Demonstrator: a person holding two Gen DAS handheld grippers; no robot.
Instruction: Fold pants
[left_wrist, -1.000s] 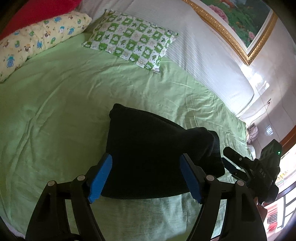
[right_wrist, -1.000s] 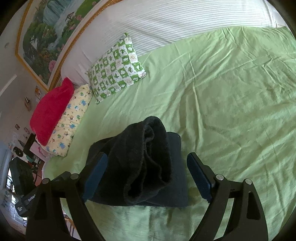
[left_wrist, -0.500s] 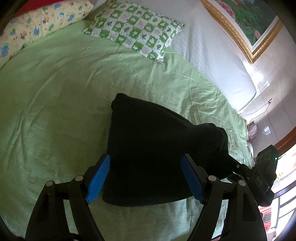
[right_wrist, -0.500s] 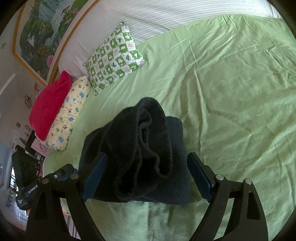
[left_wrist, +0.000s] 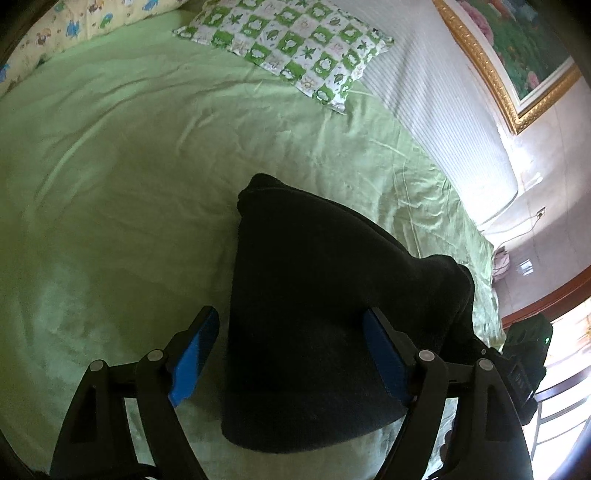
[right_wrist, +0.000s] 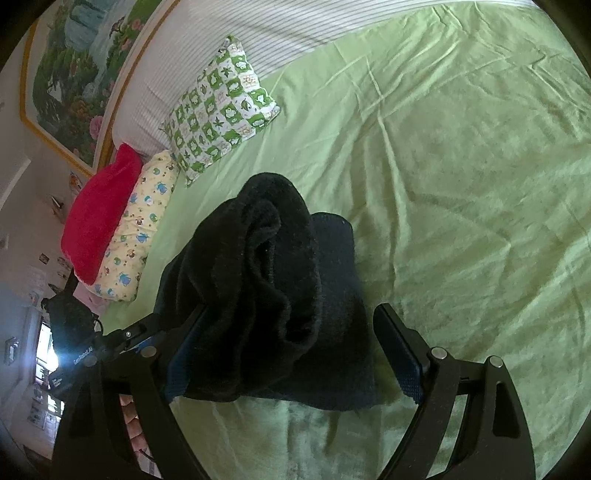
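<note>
Nearly folded: dark pants (left_wrist: 317, 295) bundled low-centre on the green bed (left_wrist: 129, 184).
Left gripper (left_wrist: 291, 354) and right gripper (right_wrist: 295, 354) both gape wide, holding nothing; the raised roll could slump and unfold, being unpinned.

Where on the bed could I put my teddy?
The light green bedsheet is bare right of the folded black fleece pants, and between them and the green-and-white checkered pillow. It is crowded by the pillows and around both tongs.
</note>
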